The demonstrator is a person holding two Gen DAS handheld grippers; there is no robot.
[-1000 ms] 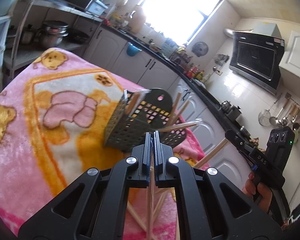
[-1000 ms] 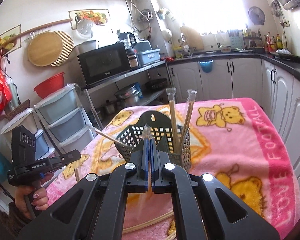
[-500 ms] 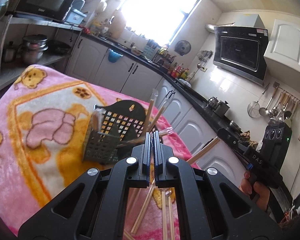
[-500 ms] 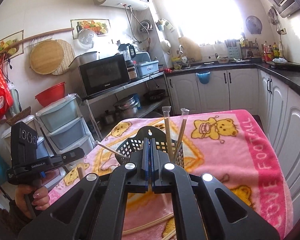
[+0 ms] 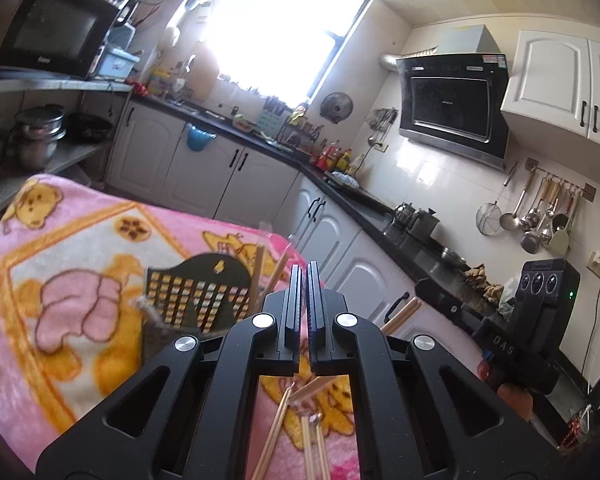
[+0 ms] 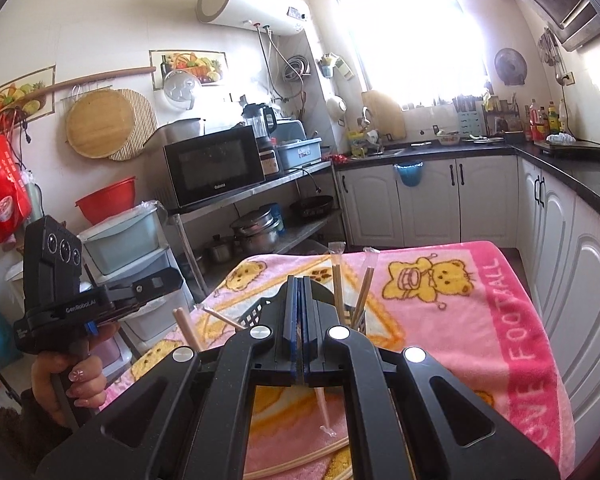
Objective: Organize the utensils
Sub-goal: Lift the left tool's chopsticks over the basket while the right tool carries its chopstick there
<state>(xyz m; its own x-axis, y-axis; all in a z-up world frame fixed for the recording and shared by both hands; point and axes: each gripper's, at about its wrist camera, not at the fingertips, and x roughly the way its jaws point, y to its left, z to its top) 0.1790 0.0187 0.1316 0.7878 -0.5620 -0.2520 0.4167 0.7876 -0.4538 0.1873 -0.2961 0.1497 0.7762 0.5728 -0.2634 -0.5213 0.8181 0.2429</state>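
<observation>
A black mesh utensil holder [image 5: 196, 300] stands on the pink bear blanket [image 5: 60, 248], with a few wrapped chopsticks [image 5: 257, 276] upright in it. My left gripper [image 5: 305, 280] is shut and raised above the holder, on its near right. Between its fingers I see only a thin gap. My right gripper [image 6: 299, 292] is shut on a wrapped pair of chopsticks [image 6: 324, 412], whose end hangs below the jaws. In the left wrist view those chopsticks [image 5: 402, 314] stick out of the right gripper. The holder [image 6: 260, 312] is mostly hidden behind my right fingers.
Several loose chopsticks [image 5: 300, 432] lie on the blanket near me. White cabinets [image 6: 432, 204] and a black counter run behind the table. A steel shelf with a microwave [image 6: 214, 166] and pots stands on the left.
Both grippers have lifted up and drawn back from the holder. The chopstick that my left gripper held is no longer between its fingers. The right gripper still holds its pair.
</observation>
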